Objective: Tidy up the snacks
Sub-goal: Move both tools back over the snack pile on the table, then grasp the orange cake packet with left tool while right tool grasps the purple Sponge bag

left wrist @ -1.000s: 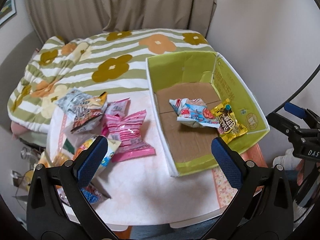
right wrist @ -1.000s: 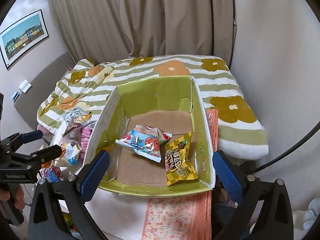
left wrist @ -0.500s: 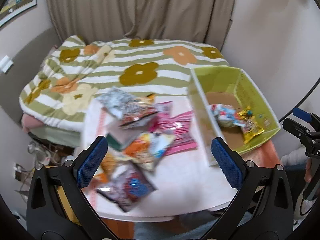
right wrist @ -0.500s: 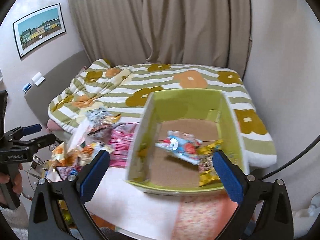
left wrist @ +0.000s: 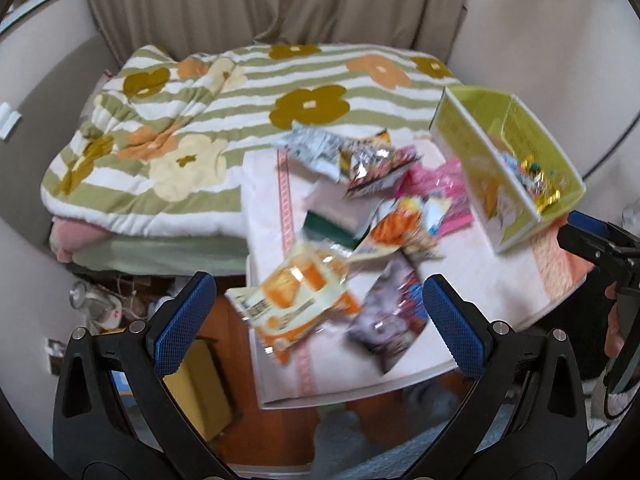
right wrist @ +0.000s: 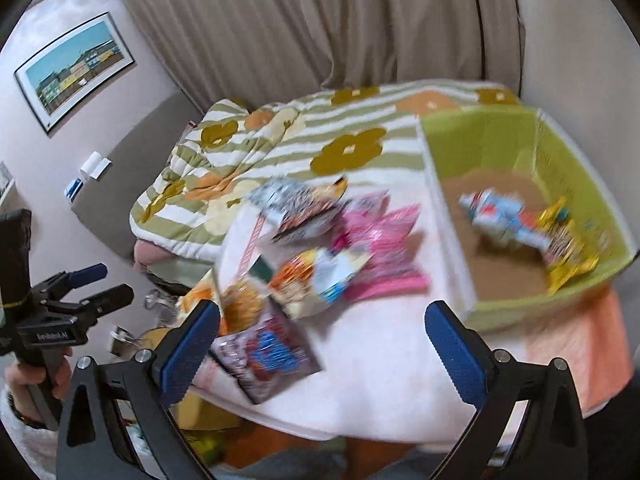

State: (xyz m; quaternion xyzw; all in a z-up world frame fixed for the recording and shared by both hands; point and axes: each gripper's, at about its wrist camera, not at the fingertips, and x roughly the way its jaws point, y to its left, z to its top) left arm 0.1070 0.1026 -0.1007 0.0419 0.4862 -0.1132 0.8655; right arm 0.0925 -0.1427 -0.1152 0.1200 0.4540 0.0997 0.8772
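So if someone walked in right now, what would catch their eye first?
Probably the heap of bright snack packets sprawled over the white table, with a pink one standing out. Then the lime-green box at the table's right end, holding a blue packet and a yellow packet. Behind is a flowered, striped quilt.

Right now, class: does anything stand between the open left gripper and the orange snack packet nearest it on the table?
Nothing visible does. The left gripper is open and empty, and the orange snack packet lies at the near table edge, on top of the pile with open air between it and the fingers.
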